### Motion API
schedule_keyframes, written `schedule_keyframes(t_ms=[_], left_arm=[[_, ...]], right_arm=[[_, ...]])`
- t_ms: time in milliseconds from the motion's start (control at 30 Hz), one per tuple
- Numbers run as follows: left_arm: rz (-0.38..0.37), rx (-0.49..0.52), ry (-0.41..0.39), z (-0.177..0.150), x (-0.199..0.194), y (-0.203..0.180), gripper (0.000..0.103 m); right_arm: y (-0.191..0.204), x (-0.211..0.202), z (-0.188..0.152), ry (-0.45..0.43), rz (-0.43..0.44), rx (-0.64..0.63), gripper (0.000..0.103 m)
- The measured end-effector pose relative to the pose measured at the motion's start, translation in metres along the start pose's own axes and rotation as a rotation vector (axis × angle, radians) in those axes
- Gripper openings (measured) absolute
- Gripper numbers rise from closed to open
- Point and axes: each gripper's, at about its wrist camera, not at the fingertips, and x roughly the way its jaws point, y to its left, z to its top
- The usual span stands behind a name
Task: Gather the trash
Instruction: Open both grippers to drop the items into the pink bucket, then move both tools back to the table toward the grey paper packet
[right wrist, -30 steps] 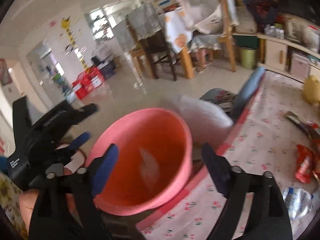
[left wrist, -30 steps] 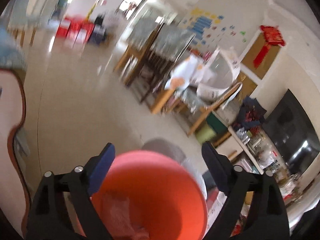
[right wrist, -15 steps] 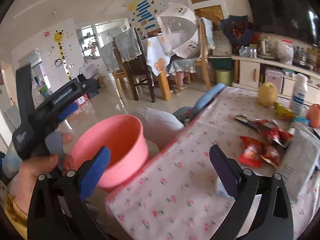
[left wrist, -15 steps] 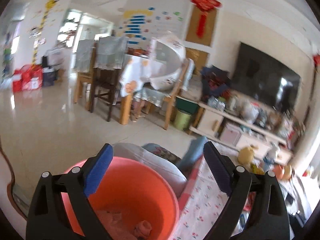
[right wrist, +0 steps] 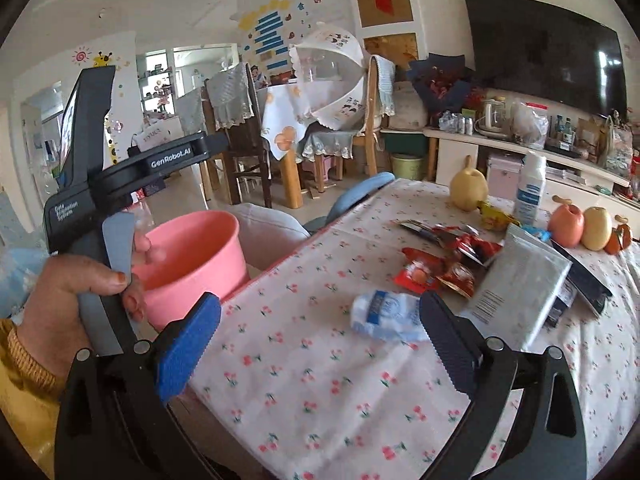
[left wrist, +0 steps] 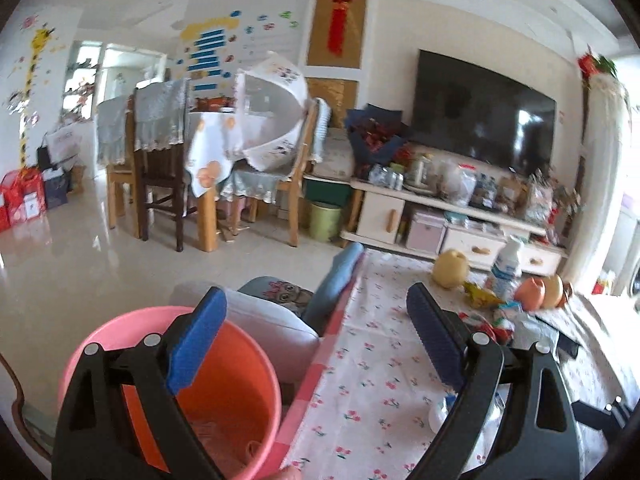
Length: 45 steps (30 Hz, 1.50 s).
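Note:
A pink bucket sits below the table's left edge, with some trash inside; it also shows in the right wrist view. My left gripper is open and empty above the bucket's rim and the table edge. My right gripper is open and empty over the floral tablecloth. A crumpled white-and-blue wrapper lies just ahead of it. Red snack wrappers and a grey foil pouch lie further right.
A white bottle, a pear, and apples stand at the table's far side. A grey cushioned seat sits beside the bucket. Dining table and chairs and a TV cabinet stand beyond.
Both grippers have swung right and up from the bucket toward the table. The bucket has slid to the left of both views and the trash on the table has come into view.

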Motion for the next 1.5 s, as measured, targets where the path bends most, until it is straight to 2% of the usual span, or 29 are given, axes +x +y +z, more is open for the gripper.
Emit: schedule_keyframes(t_ms=[300, 567, 733, 900, 1100, 1333, 1500], left_arm=[[-0.087, 0.023, 0.015, -0.009, -0.004, -0.037, 0.092], [-0.114, 0.094, 0.049, -0.019, -0.003, -0.076, 0.094], [-0.128, 0.154, 0.100, -0.027, 0.000, -0.101, 0.094], [-0.208, 0.102, 0.208, -0.038, 0.007, -0.114, 0.094], [-0.251, 0.072, 0.345, -0.061, 0.022, -0.130, 0.094], [-0.307, 0.114, 0.371, -0.071, 0.029, -0.160, 0.094], [-0.365, 0.193, 0.384, -0.078, 0.039, -0.193, 0.094]], right_arm=[[-0.038, -0.022, -0.015, 0.022, -0.021, 0.078, 0.098], [-0.072, -0.041, -0.025, 0.029, -0.047, 0.121, 0.098], [-0.091, -0.052, -0.027, 0.024, -0.069, 0.158, 0.098], [-0.113, -0.061, -0.026, 0.019, -0.117, 0.176, 0.098], [-0.161, -0.076, -0.027, 0.012, -0.151, 0.286, 0.098], [-0.222, -0.088, -0.031, 0.017, -0.231, 0.379, 0.098], [-0.263, -0.089, -0.030, 0.019, -0.242, 0.460, 0.098]])
